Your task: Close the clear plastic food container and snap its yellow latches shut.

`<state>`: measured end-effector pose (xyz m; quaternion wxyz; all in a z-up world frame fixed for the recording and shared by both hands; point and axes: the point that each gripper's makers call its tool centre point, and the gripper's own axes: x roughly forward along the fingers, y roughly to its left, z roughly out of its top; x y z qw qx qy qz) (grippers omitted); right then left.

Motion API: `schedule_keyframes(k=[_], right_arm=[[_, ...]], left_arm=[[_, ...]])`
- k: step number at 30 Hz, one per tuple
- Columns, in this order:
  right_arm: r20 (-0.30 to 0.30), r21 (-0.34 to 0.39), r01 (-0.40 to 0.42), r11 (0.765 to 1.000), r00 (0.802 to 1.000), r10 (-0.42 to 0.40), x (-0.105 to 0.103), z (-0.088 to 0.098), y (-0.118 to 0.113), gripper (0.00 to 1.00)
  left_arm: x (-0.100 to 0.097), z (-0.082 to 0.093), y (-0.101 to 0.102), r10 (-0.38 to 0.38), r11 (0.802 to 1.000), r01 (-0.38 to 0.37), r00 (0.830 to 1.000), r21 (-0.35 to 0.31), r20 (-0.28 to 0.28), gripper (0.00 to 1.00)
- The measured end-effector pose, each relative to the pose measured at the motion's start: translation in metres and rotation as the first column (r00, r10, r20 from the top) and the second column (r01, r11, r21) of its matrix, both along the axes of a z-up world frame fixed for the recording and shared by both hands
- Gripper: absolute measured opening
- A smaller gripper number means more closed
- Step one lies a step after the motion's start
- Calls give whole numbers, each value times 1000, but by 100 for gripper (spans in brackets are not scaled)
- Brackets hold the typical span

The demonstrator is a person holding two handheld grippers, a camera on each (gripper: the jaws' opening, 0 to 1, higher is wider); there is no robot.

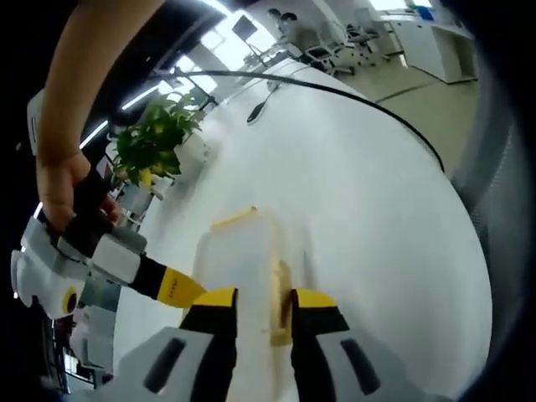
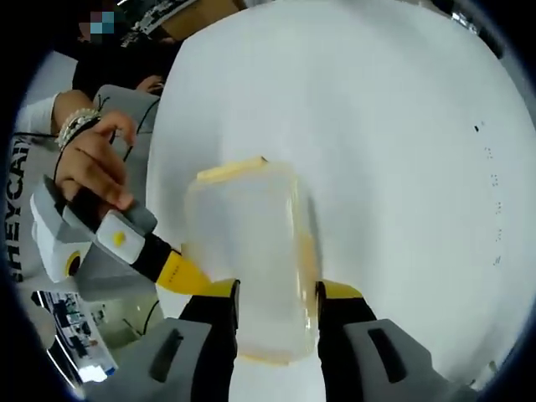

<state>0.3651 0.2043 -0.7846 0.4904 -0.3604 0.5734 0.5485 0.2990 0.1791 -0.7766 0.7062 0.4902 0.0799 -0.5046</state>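
- Clear plastic food container [image 2: 251, 251], trimmed with pale yellow latches [image 2: 230, 172]
- White round table [image 2: 377, 126]
- Yellow-tipped black jaws on grey gripper [image 1: 261, 314]
- Green-leafed potted plant [image 1: 155, 138]

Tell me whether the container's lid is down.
Down: the lid lies flat on the clear container, yellow latch at its far edge. Whether latches are snapped, cannot tell.

At the left edge of my right gripper view, a white sleeve [image 2: 23, 180] reads "HEYCA", cut off.

White round table [image 1: 377, 193], potted green plant [image 1: 155, 142], office chairs [image 1: 322, 42]
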Motion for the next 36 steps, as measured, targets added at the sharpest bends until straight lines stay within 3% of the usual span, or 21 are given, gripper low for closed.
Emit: schedule_keyframes(k=[13, 20, 31, 36], right_arm=[[72, -34, -9, 999, 997, 11, -3, 1, -1, 36], [107, -15, 14, 1000, 994, -12, -2, 2, -3, 36], [159, 65, 64, 996, 985, -73, 0, 5, -7, 36], [173, 132, 88, 987, 979, -110, 1, 6, -7, 36]], left_arm=[[-1, -1, 0, 16, 1000, -16, 1000, 15, 0, 18], [0, -1, 1, 7, 1000, -7, 1000, -6, -13, 19], [8, -1, 0, 40, 993, -52, 993, -107, -109, 27], [8, 2, 2, 95, 979, -132, 970, -153, -225, 28]])
